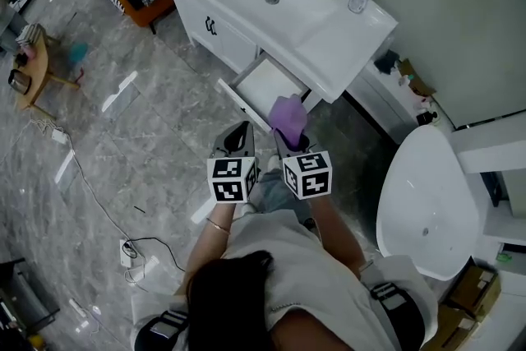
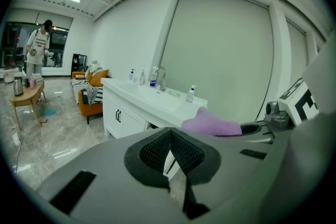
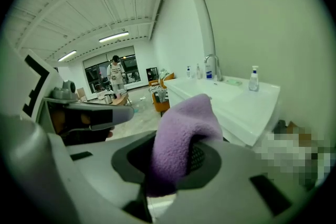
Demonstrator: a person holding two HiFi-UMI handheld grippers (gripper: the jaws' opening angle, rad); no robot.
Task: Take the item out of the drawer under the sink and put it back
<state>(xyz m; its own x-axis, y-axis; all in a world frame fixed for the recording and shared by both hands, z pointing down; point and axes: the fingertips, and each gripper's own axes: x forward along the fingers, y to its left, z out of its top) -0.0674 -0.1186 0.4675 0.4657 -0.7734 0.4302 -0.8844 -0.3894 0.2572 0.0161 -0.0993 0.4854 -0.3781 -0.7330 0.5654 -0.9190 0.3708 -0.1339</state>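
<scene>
I read right tongs (image 3: 176, 162) clamped on purple cloth (image 3: 181, 123), held near front of open drawer (image 1: 265, 82). Left tongs (image 2: 170, 152) closed, empty. Cloth likely light, soft, floppy; I grip bunched fold.

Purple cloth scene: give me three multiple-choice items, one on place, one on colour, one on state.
1. The cloth is: A in the right gripper B in the left gripper C in the drawer.
2. The cloth is: A white B purple C orange.
3. The drawer is: A pushed shut B pulled open C taken off.
1 A: it fills the right gripper's fingers; the left gripper's meet empty.
2 B: purple in every view.
3 B: its white inside shows below the counter.
</scene>
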